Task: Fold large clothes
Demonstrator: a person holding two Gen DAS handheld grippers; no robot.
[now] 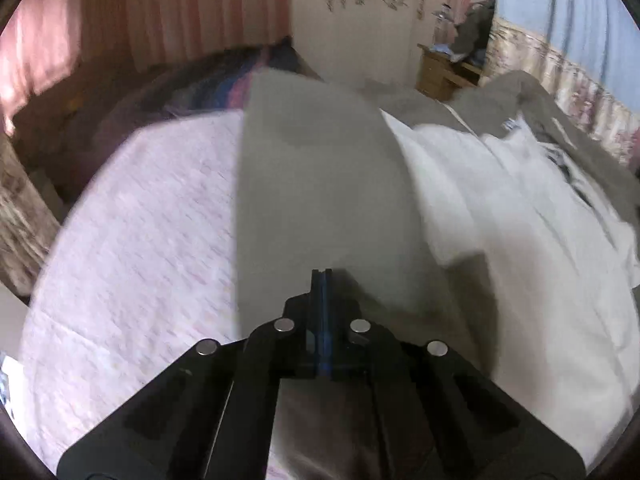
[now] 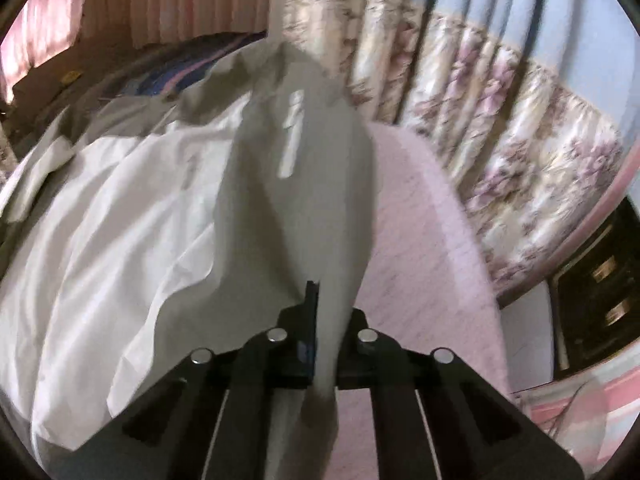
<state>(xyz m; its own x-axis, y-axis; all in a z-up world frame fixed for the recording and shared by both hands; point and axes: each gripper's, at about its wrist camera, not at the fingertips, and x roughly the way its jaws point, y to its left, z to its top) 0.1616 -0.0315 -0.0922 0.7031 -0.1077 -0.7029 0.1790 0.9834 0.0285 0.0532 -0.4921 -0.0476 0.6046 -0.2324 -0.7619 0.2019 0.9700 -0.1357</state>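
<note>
A large grey garment stretches as a smooth strip away from my left gripper, whose jaws are shut on its near edge. More grey cloth shows beneath that gripper. In the right wrist view the same grey garment rises from my right gripper. That gripper is shut on it, and a fold of cloth drapes over the right finger. A rumpled white garment lies beside the grey one on the pink bedsheet. In the right wrist view the white garment lies to the left and the bedsheet to the right.
A striped blanket lies at the far end of the bed. A wooden nightstand with clutter stands beyond it by a white door. Flowered curtains hang along the bed's right side, with a dark cabinet below them.
</note>
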